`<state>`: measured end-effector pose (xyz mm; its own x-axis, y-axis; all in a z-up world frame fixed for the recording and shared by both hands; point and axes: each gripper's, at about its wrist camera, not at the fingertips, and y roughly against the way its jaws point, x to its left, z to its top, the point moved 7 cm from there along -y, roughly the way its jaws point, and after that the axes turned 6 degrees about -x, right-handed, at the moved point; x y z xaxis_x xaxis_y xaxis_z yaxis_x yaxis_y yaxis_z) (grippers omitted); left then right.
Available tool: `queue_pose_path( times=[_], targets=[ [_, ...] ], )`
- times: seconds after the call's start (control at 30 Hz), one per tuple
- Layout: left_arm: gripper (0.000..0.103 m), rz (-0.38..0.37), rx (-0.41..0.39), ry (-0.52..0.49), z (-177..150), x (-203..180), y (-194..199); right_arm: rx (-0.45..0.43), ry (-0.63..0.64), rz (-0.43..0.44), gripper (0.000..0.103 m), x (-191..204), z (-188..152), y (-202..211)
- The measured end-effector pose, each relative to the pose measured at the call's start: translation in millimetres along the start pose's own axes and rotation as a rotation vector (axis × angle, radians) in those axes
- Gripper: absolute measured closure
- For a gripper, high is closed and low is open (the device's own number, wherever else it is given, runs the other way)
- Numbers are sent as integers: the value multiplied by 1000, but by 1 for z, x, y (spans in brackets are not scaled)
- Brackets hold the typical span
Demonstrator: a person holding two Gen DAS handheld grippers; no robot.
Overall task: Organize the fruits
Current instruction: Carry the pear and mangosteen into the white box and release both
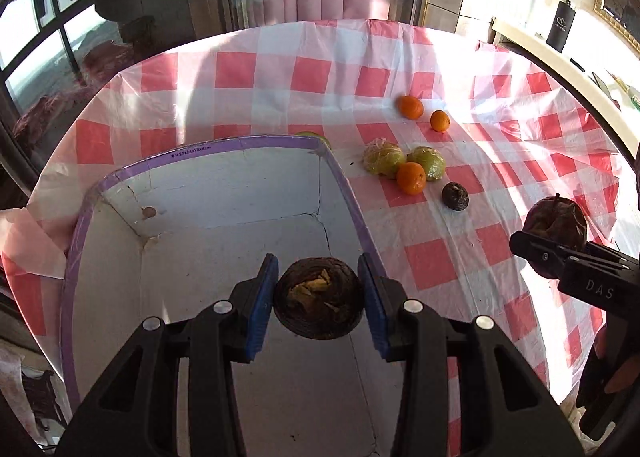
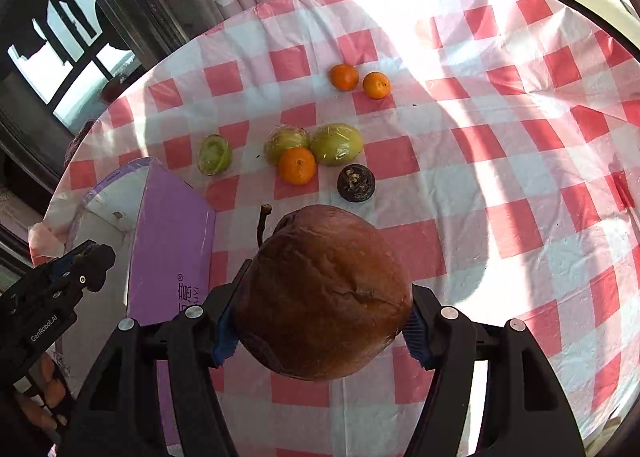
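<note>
My left gripper (image 1: 319, 289) is shut on a dark round fruit (image 1: 319, 303) and holds it over the inside of a white box with a purple rim (image 1: 276, 142). My right gripper (image 2: 320, 321) is shut on a large brown wrinkled fruit (image 2: 324, 293) with a stem, held above the checked tablecloth right of the box (image 2: 168, 241). It also shows at the right edge of the left wrist view (image 1: 556, 223). On the cloth lie three oranges (image 2: 297, 165), two wrapped green fruits (image 2: 337, 144), a green fruit near the box (image 2: 215, 154) and a small dark fruit (image 2: 356, 183).
The round table wears a red-and-white checked cloth (image 2: 500, 177). Windows and a dark chair stand behind the table at the left. A pale counter with a black bottle (image 1: 562, 27) runs along the back right. The box interior shows cracks and a small brown spot (image 1: 149, 212).
</note>
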<state>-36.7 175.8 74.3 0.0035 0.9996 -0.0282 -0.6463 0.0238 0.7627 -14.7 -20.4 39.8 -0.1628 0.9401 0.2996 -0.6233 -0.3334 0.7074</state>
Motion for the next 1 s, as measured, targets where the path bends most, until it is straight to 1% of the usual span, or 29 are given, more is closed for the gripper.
queue_pose_path(
  times=[0.1, 0.23, 0.3, 0.37, 0.43, 0.57, 0.63, 0.7, 0.77, 0.8, 0.87, 0.93, 1.0],
  targets=[
    [62, 40, 34, 42, -16, 36, 0, -9, 48, 68, 39, 48, 9, -4],
    [62, 84, 78, 65, -34, 69, 0, 17, 114, 144, 39, 107, 14, -12],
    [62, 108, 99, 72, -40, 83, -2, 35, 151, 169, 39, 132, 12, -17],
    [62, 132, 126, 88, -46, 99, -4, 55, 197, 170, 39, 156, 10, -25],
    [62, 153, 155, 110, -54, 113, -6, 85, 256, 150, 39, 170, 6, -36],
    [62, 183, 220, 154, -69, 134, -11, 160, 330, 107, 39, 187, -6, -62],
    [62, 182, 253, 168, -77, 139, -15, 205, 387, 82, 39, 191, -15, -73],
    [61, 175, 282, 163, -84, 139, -20, 276, 446, 59, 39, 193, -28, -87],
    [61, 173, 319, 150, -90, 136, -25, 328, 513, 13, 39, 195, -39, -102],
    [61, 168, 341, 145, -93, 134, -28, 330, 576, -25, 39, 197, -44, -106],
    [61, 158, 384, 129, -97, 131, -33, 346, 658, -62, 39, 206, -49, -113],
    [61, 150, 410, 118, -98, 130, -37, 360, 674, -75, 39, 211, -49, -116],
    [61, 153, 443, 110, -101, 131, -41, 370, 703, -112, 39, 213, -51, -122]
  ],
)
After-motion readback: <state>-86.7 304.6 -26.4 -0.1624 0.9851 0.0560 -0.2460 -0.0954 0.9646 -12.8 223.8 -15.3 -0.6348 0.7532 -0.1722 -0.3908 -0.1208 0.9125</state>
